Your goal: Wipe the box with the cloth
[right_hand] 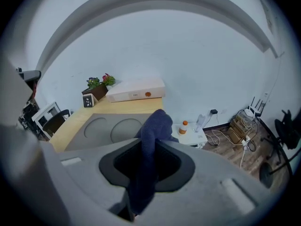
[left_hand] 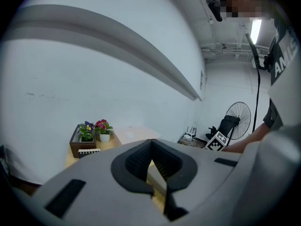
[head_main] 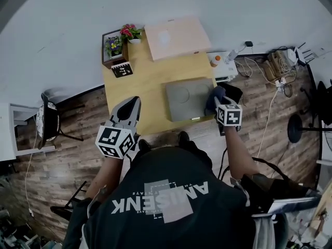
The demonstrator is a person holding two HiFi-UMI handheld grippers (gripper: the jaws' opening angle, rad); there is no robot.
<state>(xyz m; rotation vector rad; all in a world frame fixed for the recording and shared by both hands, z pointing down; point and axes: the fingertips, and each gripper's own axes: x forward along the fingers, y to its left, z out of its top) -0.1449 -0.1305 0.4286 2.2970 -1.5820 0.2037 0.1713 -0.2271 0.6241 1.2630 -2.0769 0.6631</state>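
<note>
One dark blue cloth (right_hand: pixel 151 140), and the right gripper (head_main: pixel 223 104) has it pinched. The jaws are clamped on its lower end and the bunched top pokes forward past the tips. Just ahead of that gripper and to its left lies one flat grey box (head_main: pixel 188 100), with two round recesses side by side on its lid. Its long axis runs crosswise to the gripper, left to right along the wooden table (head_main: pixel 140 82). The cloth sits at the box's right end; whether it presses the lid, I can't tell.

The left gripper (head_main: pixel 134 105) hovers well left of the box, jaws pressed together at the tips, nothing between them.

Beyond both grippers there's one pale flat box (head_main: pixel 176 37) against the white wall (head_main: pixel 62 30). Beside it are one purple-flowered planter (head_main: pixel 114 46), one pink-flowered pot (head_main: pixel 132 33) and one small black striped item (head_main: pixel 122 69).

Right of the right gripper stands one orange-capped bottle (head_main: pixel 215 60) on a low white stand (head_main: pixel 226 72). Past it, tangled cables (head_main: pixel 259 69) lie on wood-plank floor (head_main: pixel 78 134), and there's one fan (left_hand: pixel 241 118).
</note>
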